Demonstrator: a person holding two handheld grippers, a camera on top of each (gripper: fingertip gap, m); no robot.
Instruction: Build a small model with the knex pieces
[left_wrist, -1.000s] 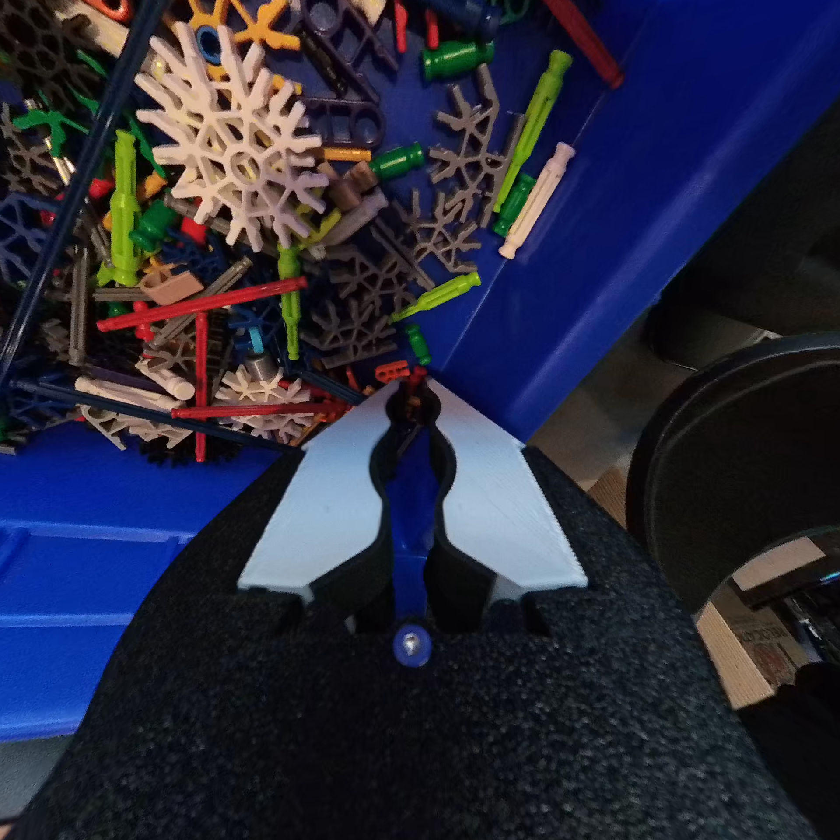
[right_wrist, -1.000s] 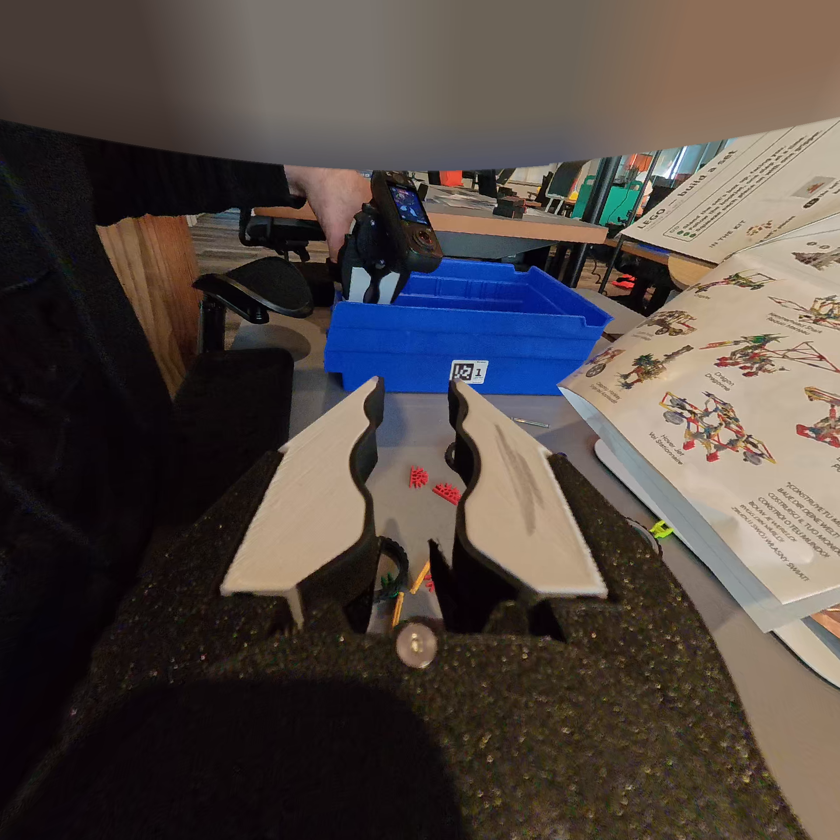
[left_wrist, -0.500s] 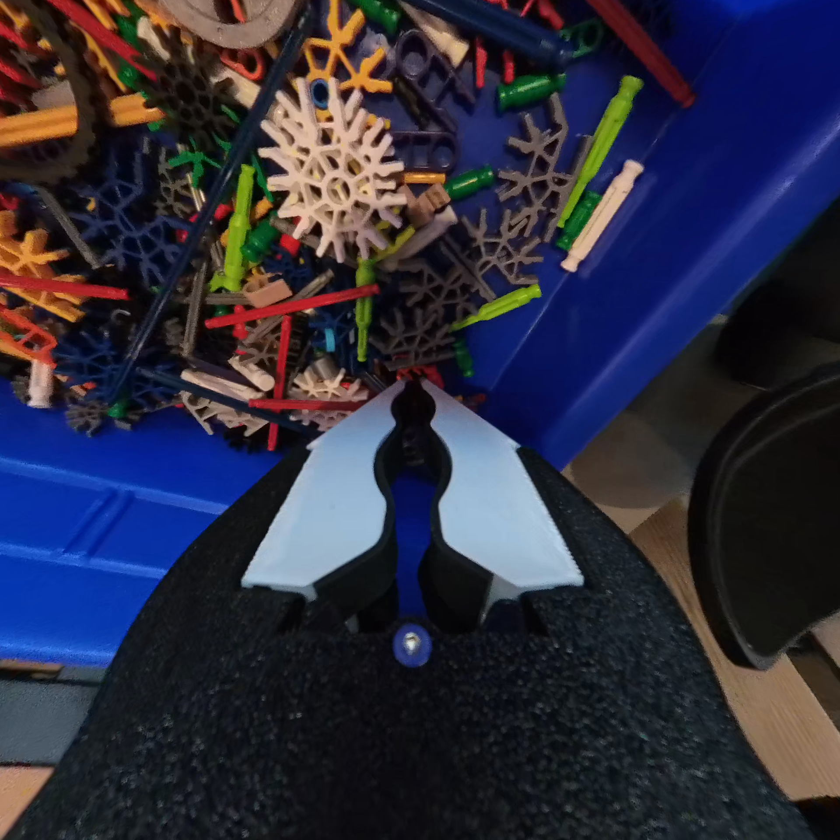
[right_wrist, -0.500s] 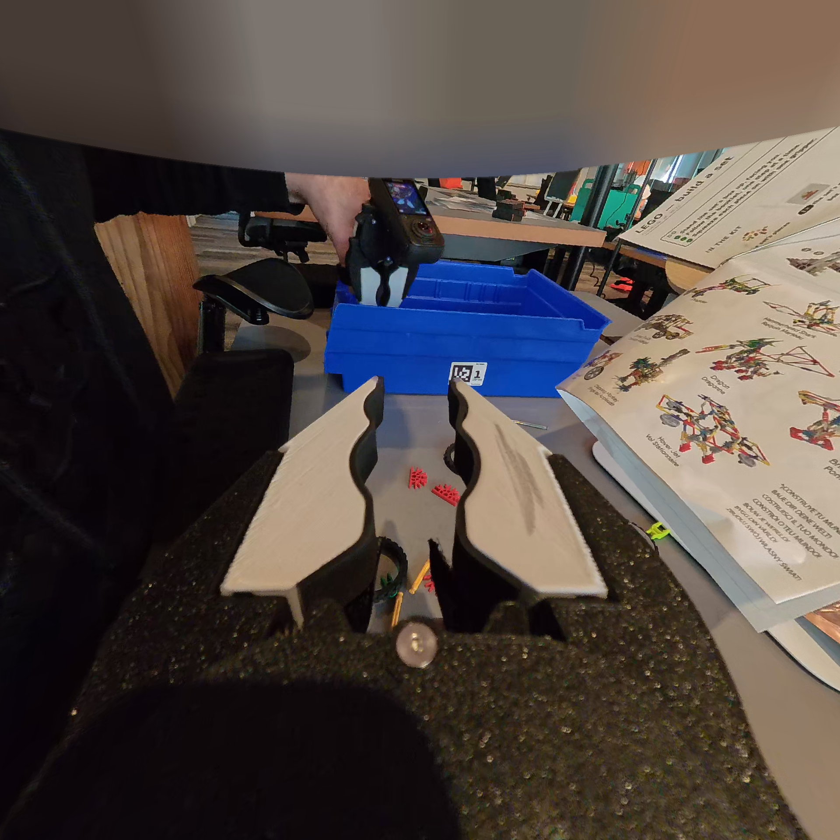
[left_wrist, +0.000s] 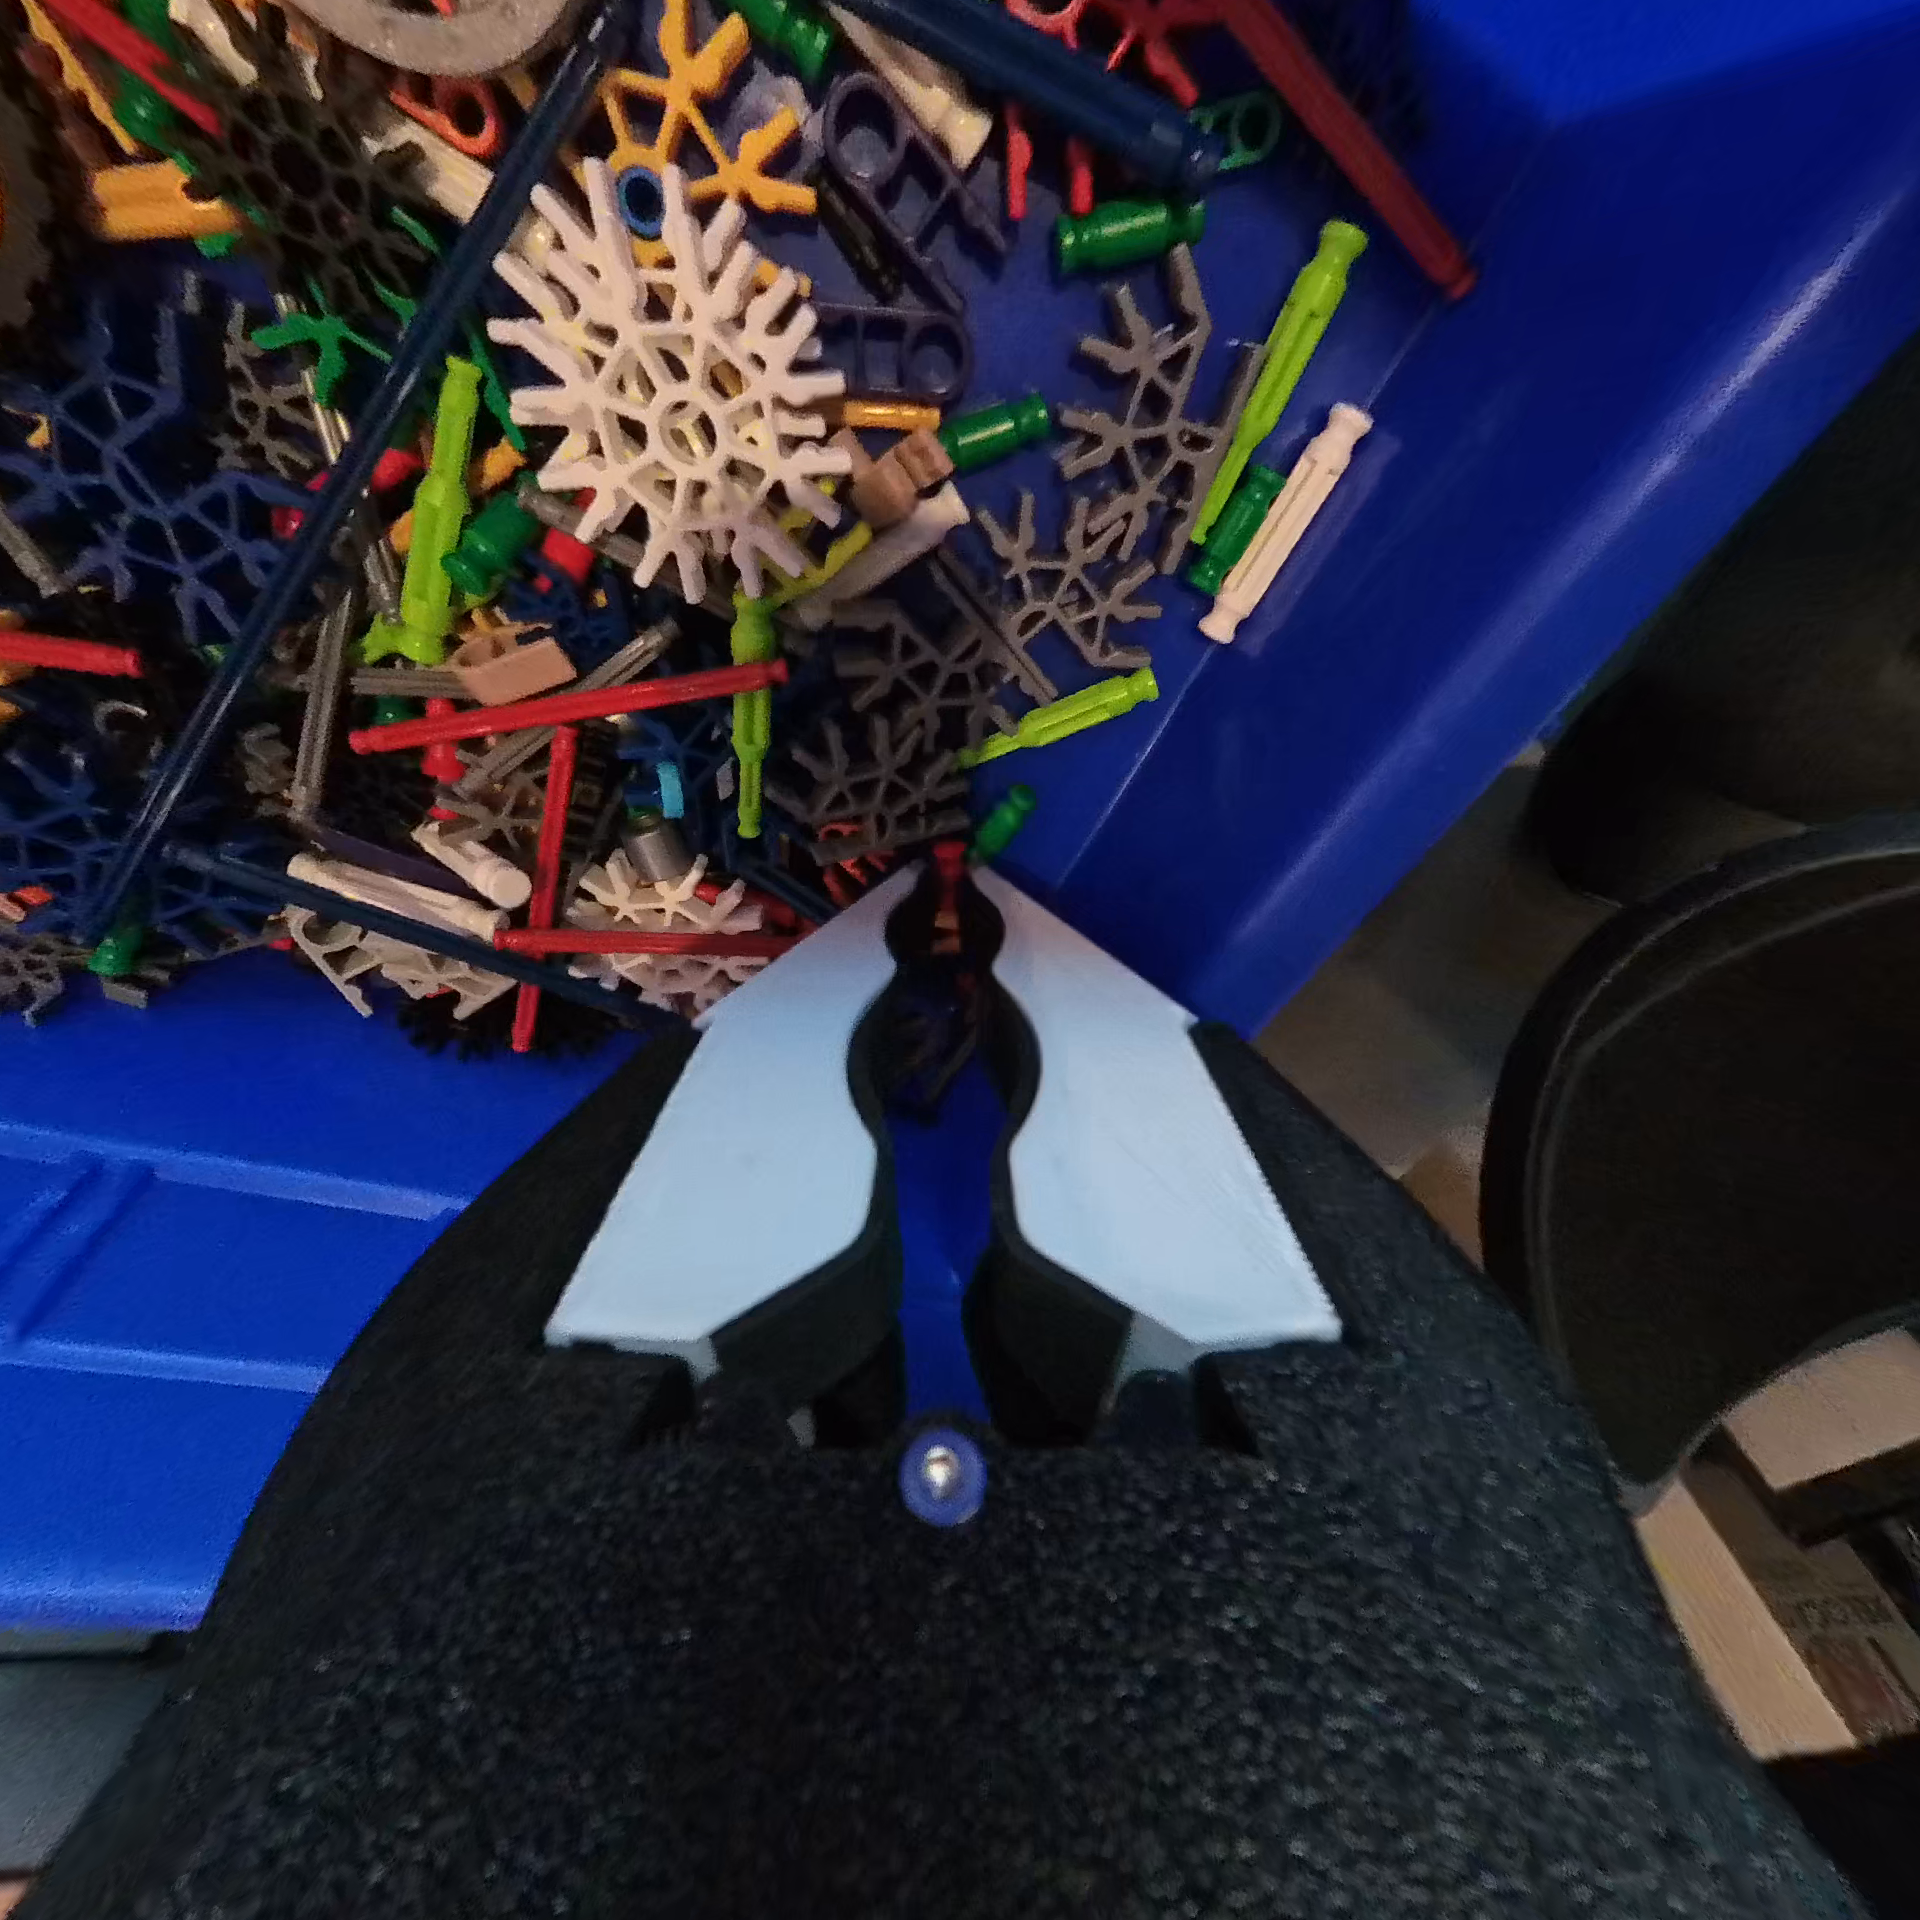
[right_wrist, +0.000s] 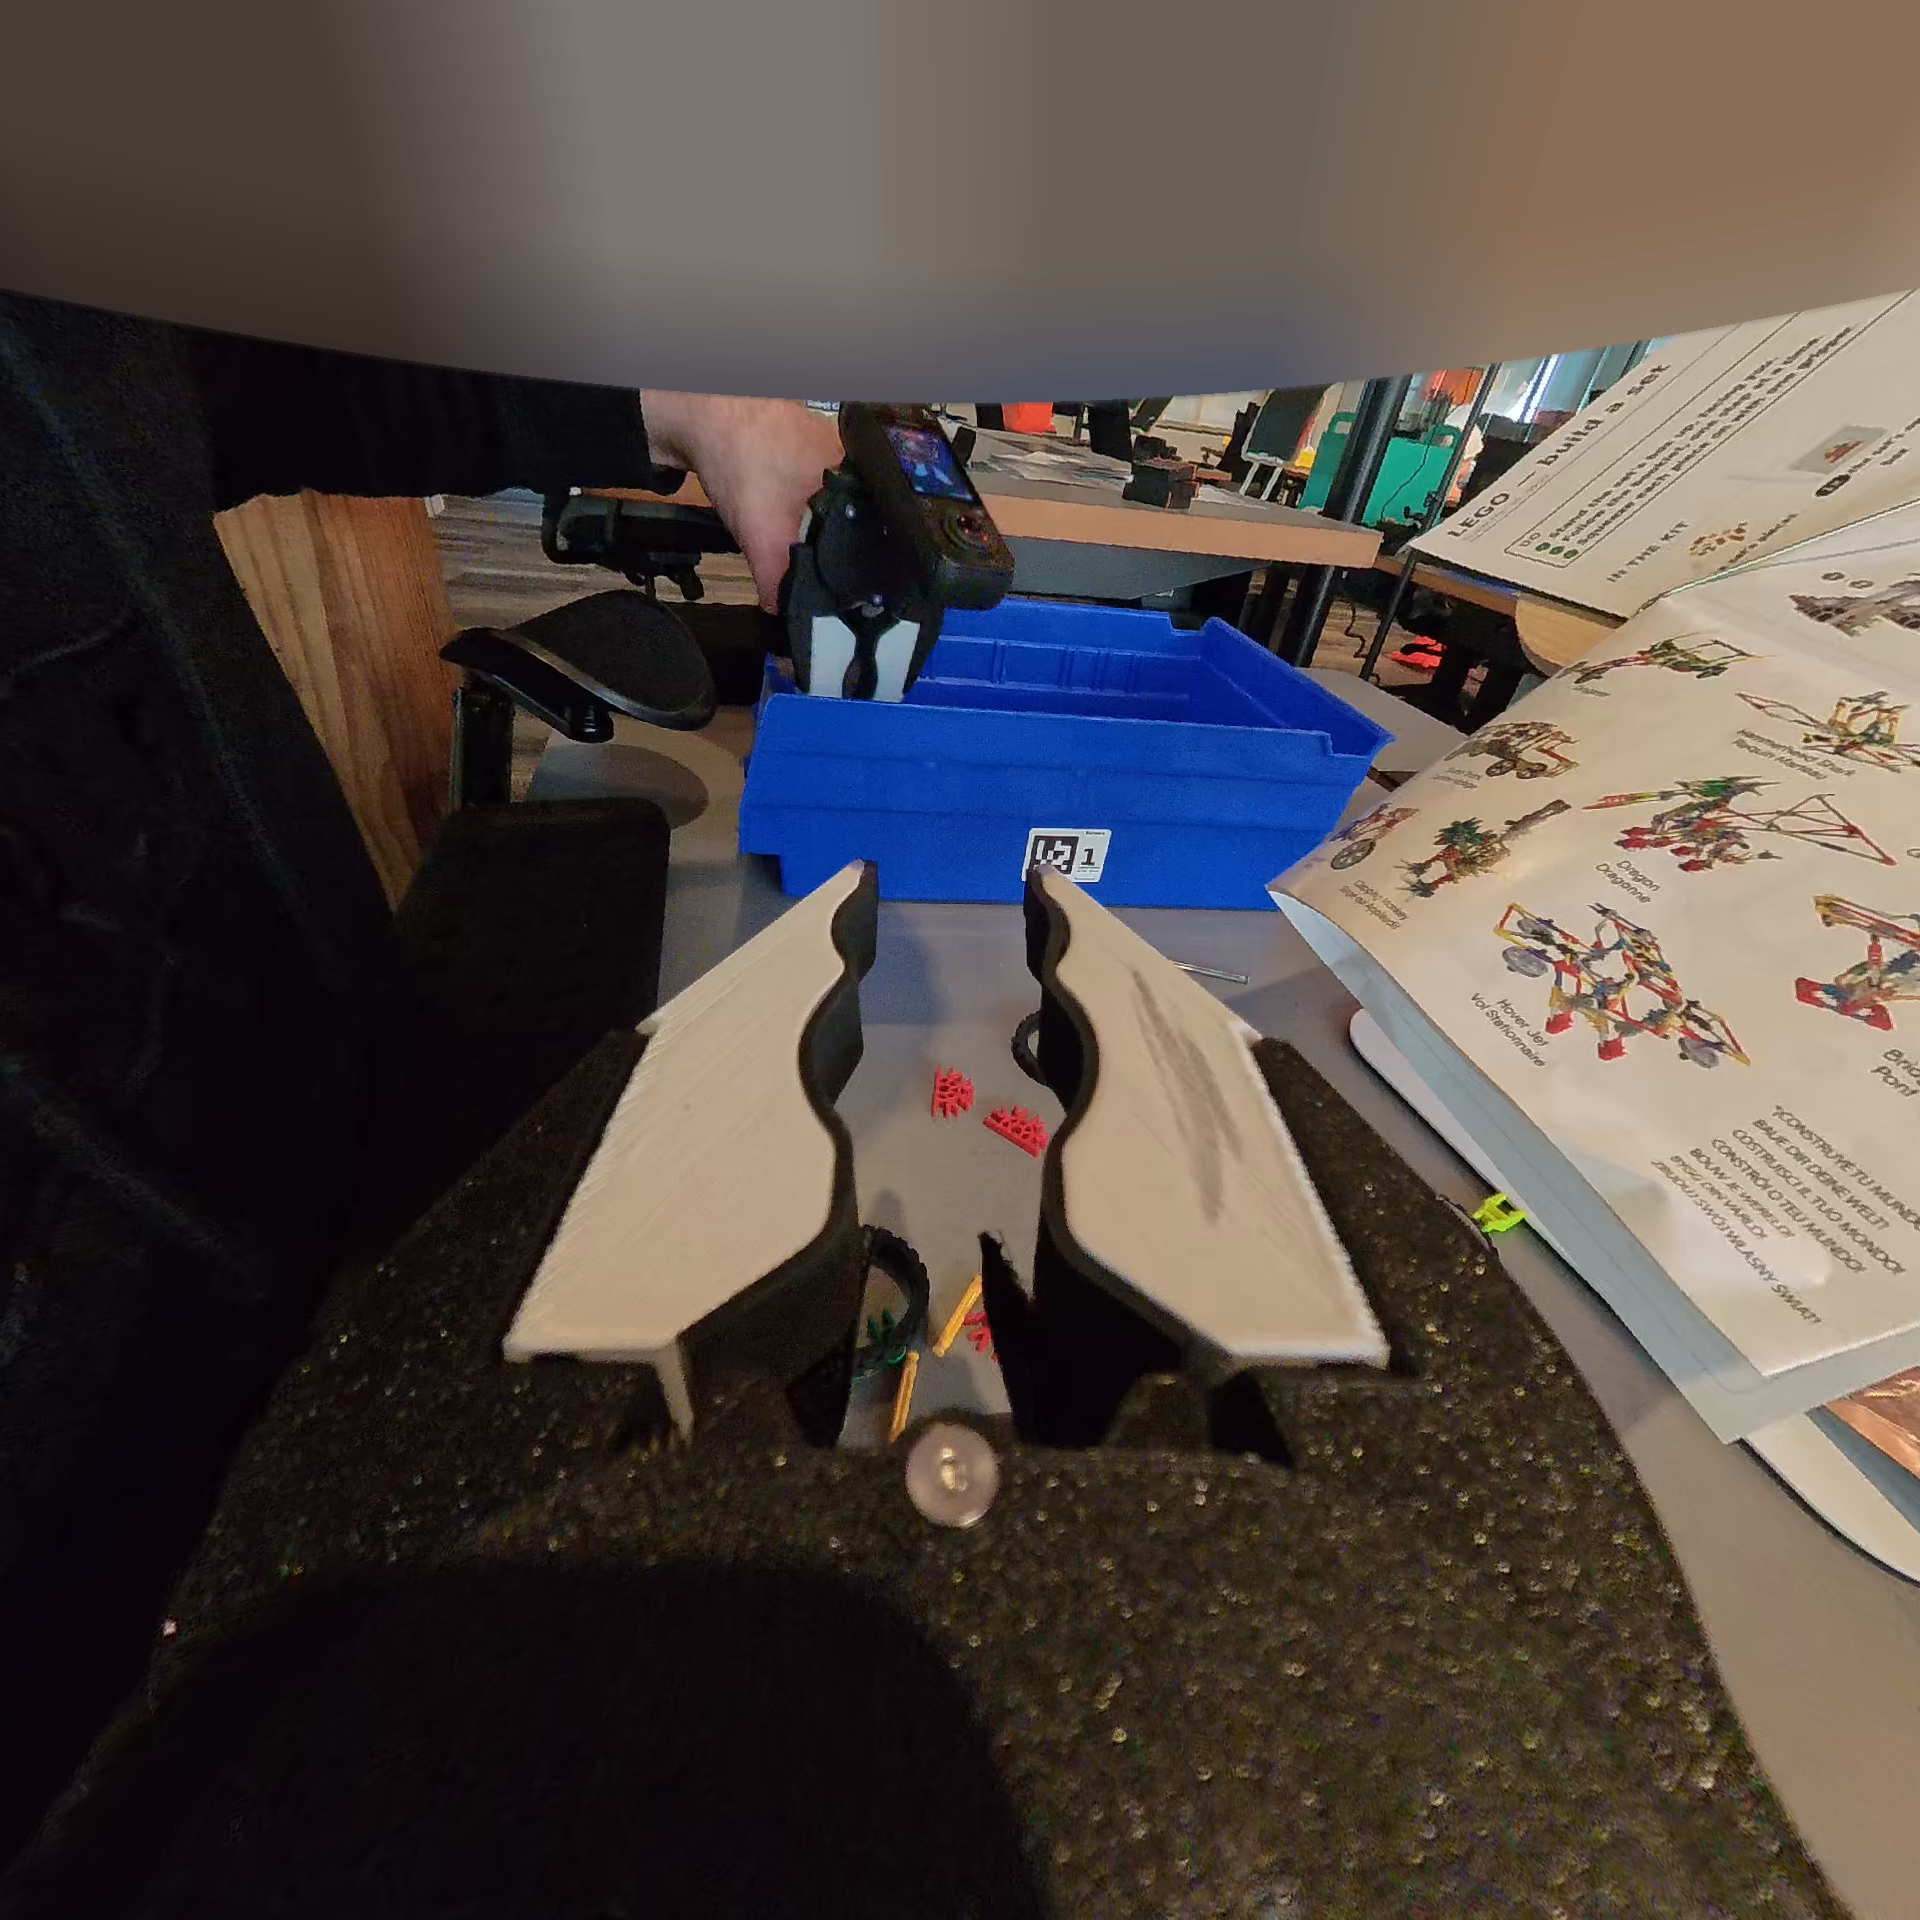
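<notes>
Tips of the left claw (left_wrist: 948, 883) are clenched on what looks like a small red piece (left_wrist: 947, 864), low in the centre of the left wrist view, right at the near corner of the blue bin (left_wrist: 1558, 436). Just beyond lies a heap of building-toy parts: a red rod (left_wrist: 566, 709), grey connectors (left_wrist: 914, 675), and a big white snowflake piece (left_wrist: 670, 405) in the upper middle. The steep downward tilt probably lets the tips reach into that corner. The right claw (right_wrist: 951, 883) is spread wide and holds nothing, hovering over the grey surface (right_wrist: 935, 977), likely parked. Two red connectors (right_wrist: 982, 1110) lie between its fingers, and an open picture booklet (right_wrist: 1662, 935) fills the right of the frame. Against half a second ago, the heap looks larger and nearer in the left view, so that claw has dipped closer; the right view is almost unchanged.
</notes>
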